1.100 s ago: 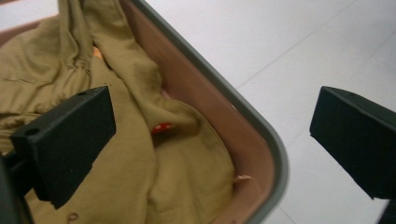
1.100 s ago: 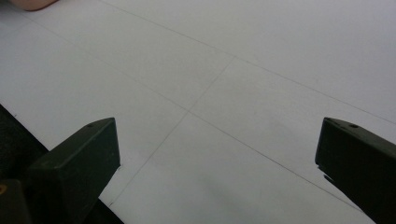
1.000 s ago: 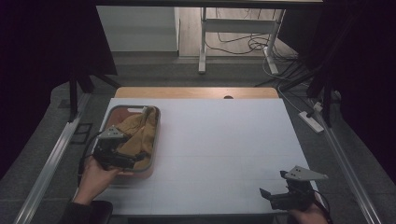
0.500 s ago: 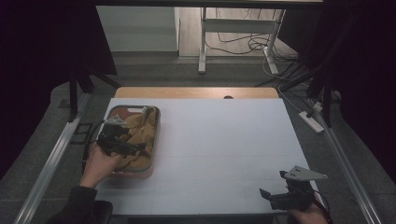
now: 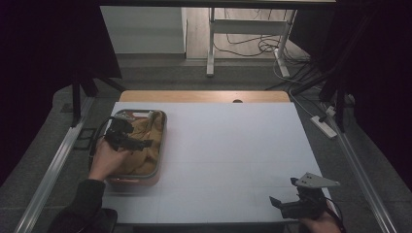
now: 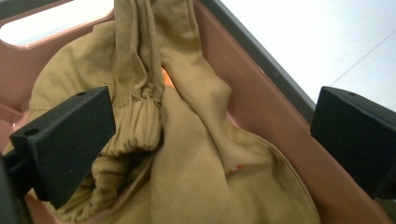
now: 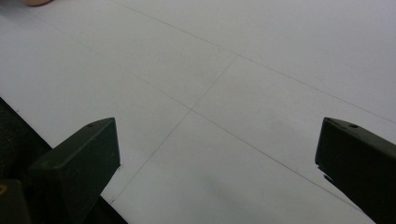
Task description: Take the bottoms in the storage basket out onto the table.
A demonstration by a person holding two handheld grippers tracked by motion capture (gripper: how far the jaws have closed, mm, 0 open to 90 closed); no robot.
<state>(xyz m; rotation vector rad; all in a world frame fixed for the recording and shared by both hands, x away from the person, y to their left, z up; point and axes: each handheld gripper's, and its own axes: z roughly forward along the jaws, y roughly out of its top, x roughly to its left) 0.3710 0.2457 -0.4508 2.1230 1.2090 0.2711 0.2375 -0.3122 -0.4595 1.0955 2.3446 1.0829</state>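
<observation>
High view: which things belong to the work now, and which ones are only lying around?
In use:
- tan cloth
- pink bin holding it
- left tool, open above the cloth

Lying about:
- right tool, open, idle over the white table
- power strip on the floor

White table [image 5: 233,145] — cables [image 5: 262,46] and power strip [image 5: 324,126] on floor.

The white flat counter [image 5: 228,145] is bare and open from its middle to the right edge. At its left, the brown plastic tray [image 5: 162,141] with crumpled tan cloth [image 5: 148,145] blocks the way.
</observation>
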